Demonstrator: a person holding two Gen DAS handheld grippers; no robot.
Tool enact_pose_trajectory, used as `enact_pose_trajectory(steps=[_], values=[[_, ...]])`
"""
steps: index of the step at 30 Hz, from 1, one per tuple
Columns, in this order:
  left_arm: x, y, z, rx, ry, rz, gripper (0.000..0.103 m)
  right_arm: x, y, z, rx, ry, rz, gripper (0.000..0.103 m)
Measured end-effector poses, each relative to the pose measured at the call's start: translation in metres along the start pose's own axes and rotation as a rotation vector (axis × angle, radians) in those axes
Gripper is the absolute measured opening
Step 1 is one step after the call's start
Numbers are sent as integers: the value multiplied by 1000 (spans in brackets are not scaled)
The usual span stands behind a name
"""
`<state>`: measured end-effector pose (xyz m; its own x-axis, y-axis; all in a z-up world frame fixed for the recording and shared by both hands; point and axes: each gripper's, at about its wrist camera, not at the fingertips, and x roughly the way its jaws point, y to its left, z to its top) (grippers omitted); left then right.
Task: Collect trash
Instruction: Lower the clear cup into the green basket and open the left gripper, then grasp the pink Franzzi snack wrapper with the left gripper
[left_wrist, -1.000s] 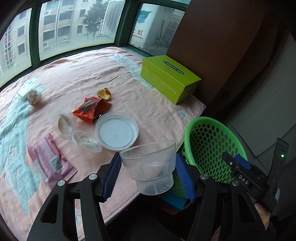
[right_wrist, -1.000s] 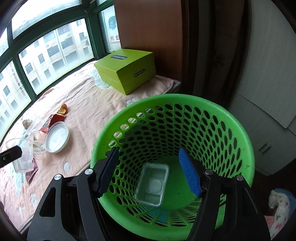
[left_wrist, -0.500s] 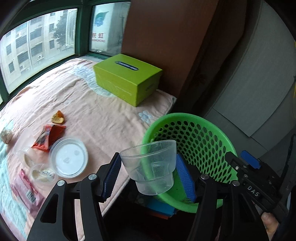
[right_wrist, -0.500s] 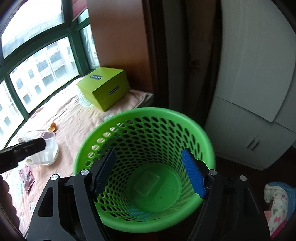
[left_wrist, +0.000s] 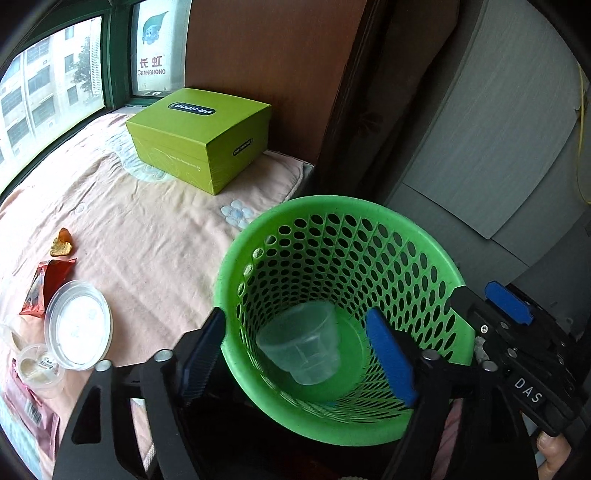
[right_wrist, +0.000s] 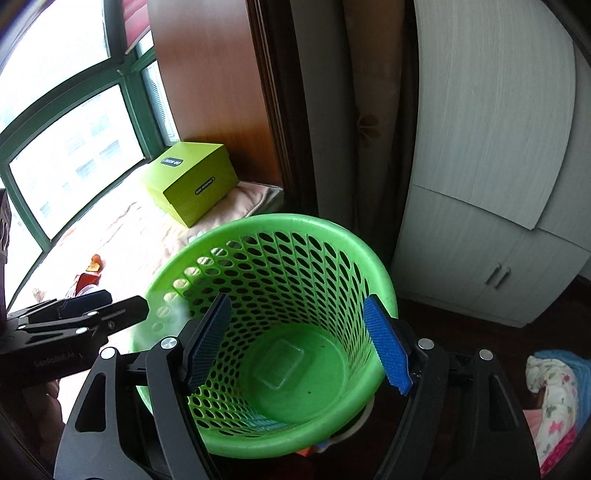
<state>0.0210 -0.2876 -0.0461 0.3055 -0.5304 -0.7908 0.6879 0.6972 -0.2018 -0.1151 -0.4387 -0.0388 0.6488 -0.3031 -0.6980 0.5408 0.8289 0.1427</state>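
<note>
The left claw (left_wrist: 295, 325) stood released, its blue pads spread wide and touching nothing. It hung above the mouth of the green basket (left_wrist: 332, 206), a sensible place to let go, since anything dropped there could only go down into the mesh. The clear cup (left_wrist: 299, 347) was directly ahead of the claw, between the lines of its two fingers and below them, inside the basket walls. Whether it had reached the bottom could not be told. In the right wrist view it showed only as a pale blur at the basket's left wall.

The right claw (right_wrist: 296, 301) was also spread open, pinching nothing that could be seen. The basket filled the space ahead of it and between its pads, with a clear rectangular tray (right_wrist: 282, 363) flat on the floor beneath. It seemed posted there to present the basket to the other claw, but whether it touched the rim was unclear.

More trash lay to the left of the left claw, on the pink blanket (left_wrist: 155, 236) — a round lid (left_wrist: 77, 325), a red wrapper (left_wrist: 44, 288), a small tub (left_wrist: 37, 365), a pink packet (left_wrist: 26, 410) and an orange scrap (left_wrist: 62, 243). By that, the collecting looked only partly done. The green box (left_wrist: 199, 136), ahead and left, looked like no trash.
</note>
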Motion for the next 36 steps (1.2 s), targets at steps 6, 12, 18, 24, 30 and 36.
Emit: enact_pose_trajectory(steps=[6, 12, 18, 24, 30, 36], values=[[-12, 10, -4, -25, -14, 10, 78, -2, 8, 1, -16, -3, 17, 74], [-37, 35, -12, -75, -48, 90, 79, -1, 30, 1, -53, 2, 62, 75], [-60, 73, -25, -165, -70, 181, 79, 0, 60, 3, -100, 1, 111, 77], [-80, 116, -41, -244, -83, 312, 82, 2, 92, 7, -155, 0, 162, 79], [-101, 168, -57, -365, -93, 407, 85, 4, 118, 9, -192, 1, 206, 79], [-115, 221, -80, -506, -82, 512, 90, 7, 143, 8, -234, 9, 247, 79]])
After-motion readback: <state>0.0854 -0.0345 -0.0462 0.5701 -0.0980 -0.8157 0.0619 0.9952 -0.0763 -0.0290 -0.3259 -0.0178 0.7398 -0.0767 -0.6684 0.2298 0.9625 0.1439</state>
